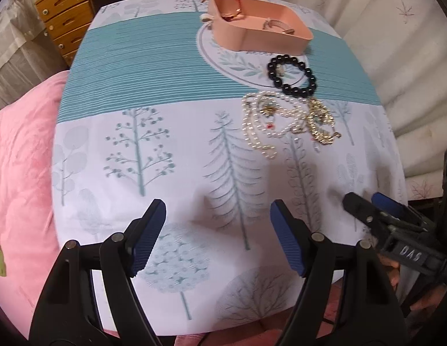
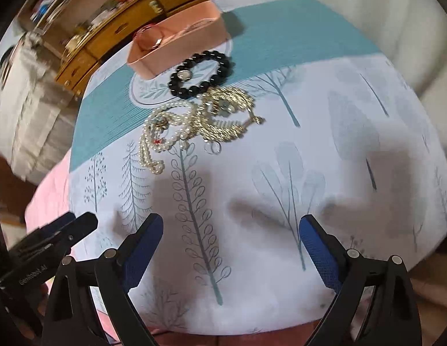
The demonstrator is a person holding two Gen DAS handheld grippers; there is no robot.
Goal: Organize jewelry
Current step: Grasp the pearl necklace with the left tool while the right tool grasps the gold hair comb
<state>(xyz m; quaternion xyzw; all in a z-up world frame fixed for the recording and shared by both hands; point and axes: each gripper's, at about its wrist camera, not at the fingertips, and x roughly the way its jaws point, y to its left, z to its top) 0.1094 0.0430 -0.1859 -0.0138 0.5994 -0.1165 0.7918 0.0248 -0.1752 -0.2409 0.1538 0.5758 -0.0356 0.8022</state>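
Far left: pink blanket beside the table, wooden drawers behind. Tree-print tablecloth spread over the table. Left gripper low over the near cloth, jaws apart, nothing between them. Ahead and to its right, well apart from the fingertips: tangle of pearl necklace touching a gold chain. Just beyond, touching the pile, a black bead bracelet. Farther back, a pink tray with a red string bracelet and a pale bangle inside. Right gripper beside the left, jaws spread wide, empty; pearls and chain ahead and slightly left, clear of both fingers, tray beyond.
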